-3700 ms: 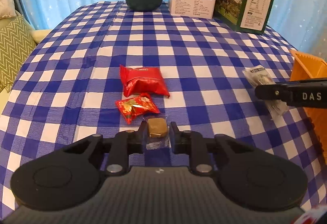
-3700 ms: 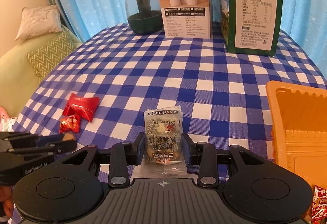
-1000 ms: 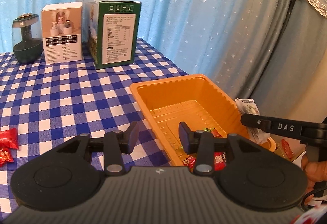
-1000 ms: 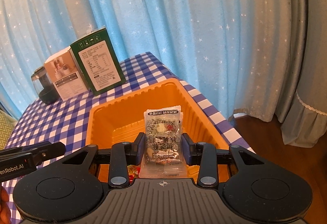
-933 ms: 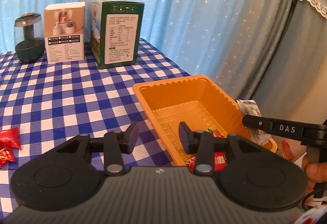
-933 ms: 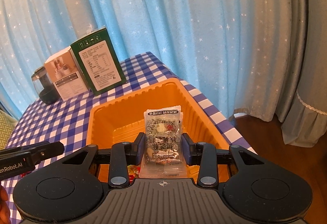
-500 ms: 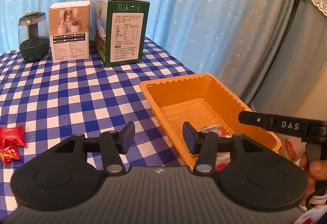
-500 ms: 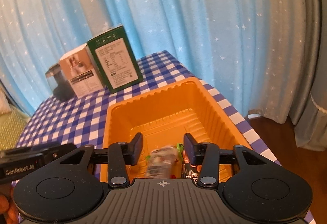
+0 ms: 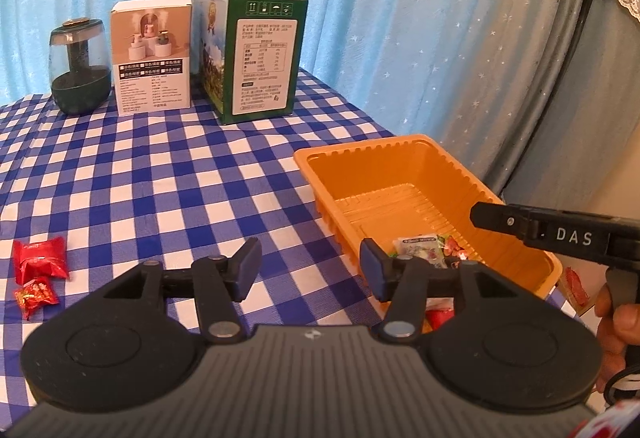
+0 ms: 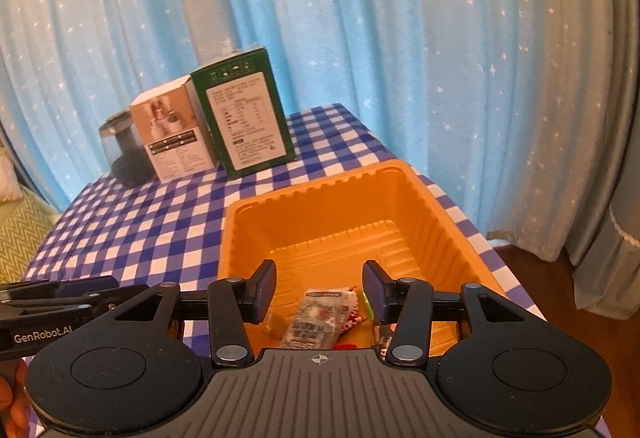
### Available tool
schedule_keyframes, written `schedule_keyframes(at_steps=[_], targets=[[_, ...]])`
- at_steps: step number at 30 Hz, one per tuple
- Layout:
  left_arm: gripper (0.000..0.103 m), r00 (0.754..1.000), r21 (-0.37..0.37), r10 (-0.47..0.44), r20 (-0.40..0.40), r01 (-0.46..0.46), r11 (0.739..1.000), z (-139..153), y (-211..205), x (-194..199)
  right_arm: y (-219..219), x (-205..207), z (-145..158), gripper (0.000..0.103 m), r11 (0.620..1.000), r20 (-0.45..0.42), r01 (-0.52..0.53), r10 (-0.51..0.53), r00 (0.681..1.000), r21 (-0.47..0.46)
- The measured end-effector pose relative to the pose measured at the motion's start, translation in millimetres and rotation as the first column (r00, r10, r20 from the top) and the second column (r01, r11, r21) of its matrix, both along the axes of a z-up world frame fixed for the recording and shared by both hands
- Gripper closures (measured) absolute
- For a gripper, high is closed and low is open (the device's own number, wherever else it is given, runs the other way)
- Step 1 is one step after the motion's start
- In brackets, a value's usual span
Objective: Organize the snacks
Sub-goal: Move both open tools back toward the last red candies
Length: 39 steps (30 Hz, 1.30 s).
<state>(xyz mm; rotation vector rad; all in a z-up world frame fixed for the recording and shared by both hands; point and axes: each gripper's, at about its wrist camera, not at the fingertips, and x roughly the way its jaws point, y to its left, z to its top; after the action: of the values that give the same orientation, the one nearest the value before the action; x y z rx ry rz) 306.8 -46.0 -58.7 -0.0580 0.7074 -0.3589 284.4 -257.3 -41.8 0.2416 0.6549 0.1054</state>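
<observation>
Left wrist view: looks forward and down across the counter (image 9: 168, 166), tray (image 9: 516, 234) lower right. Right wrist view: close above the tray (image 10: 460, 234), facing the curtain (image 10: 400, 38). Both views share the tray, green box (image 9: 256, 54) – and curtain.

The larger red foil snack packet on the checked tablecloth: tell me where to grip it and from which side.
Grip the larger red foil snack packet across its puffed middle, coming down from above with the left gripper, which is open and empty. It lies flat, so a low approach would likely slide it; the smaller red candy packet lies close in front.
</observation>
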Motion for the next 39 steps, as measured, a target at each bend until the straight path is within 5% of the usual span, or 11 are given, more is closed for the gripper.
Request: schedule_keyframes(at_steps=[29,39], targets=[[0.045,0.992,0.017,0.127,0.007,-0.127,0.992,2.3,78.2,-19.7,94.0,1.6,5.5,0.054,0.976,0.034,-0.205,0.209,0.977,-0.078],[0.045,0.983,0.059,0.186,-0.004,-0.185,0.981,-10.2,121.2,-28.2,138.8,6.5,-0.8,0.053,0.939,0.029,-0.326,0.331,0.943,-0.111]])
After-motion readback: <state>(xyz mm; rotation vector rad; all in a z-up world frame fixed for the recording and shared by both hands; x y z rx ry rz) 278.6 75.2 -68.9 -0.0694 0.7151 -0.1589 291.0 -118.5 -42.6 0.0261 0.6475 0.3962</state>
